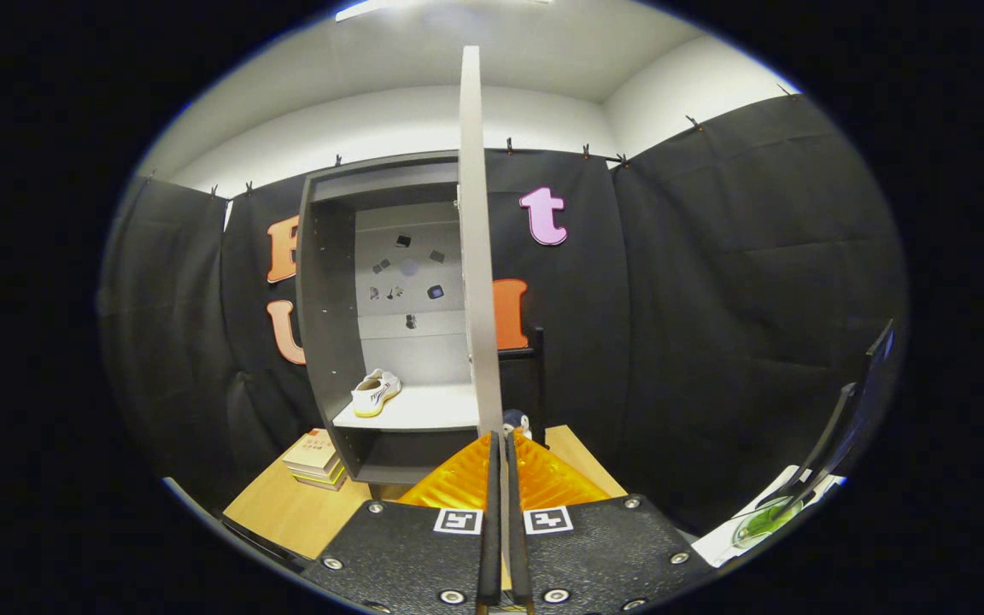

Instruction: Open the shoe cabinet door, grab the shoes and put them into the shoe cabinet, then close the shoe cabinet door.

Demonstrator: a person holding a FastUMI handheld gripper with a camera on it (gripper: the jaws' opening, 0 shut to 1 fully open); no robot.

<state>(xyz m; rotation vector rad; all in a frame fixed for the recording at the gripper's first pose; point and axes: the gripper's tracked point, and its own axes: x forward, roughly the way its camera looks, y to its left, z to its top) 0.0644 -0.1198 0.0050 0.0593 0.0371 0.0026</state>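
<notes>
Seen from the gripper view, the tongs (pixel 501 444) point level toward an open grey shoe cabinet (pixel 330 325), their two fingers (pixel 492 495) drawn close together with the lower edge of the cabinet door (pixel 475 239) pinched between them. The door stands edge-on, rising straight up from the fingertips and swung wide open. Beyond the fingers and to their left, a single white sneaker (pixel 375 393) rests on the cabinet's pale shelf (pixel 424 410), toe angled toward the cabinet's left wall. Below the shelf and farther left, a short stack of books (pixel 316 459) lies on the wooden tabletop (pixel 287 512) beside the cabinet's base. Small dark stickers (pixel 407 273) dot the cabinet's back panel.
</notes>
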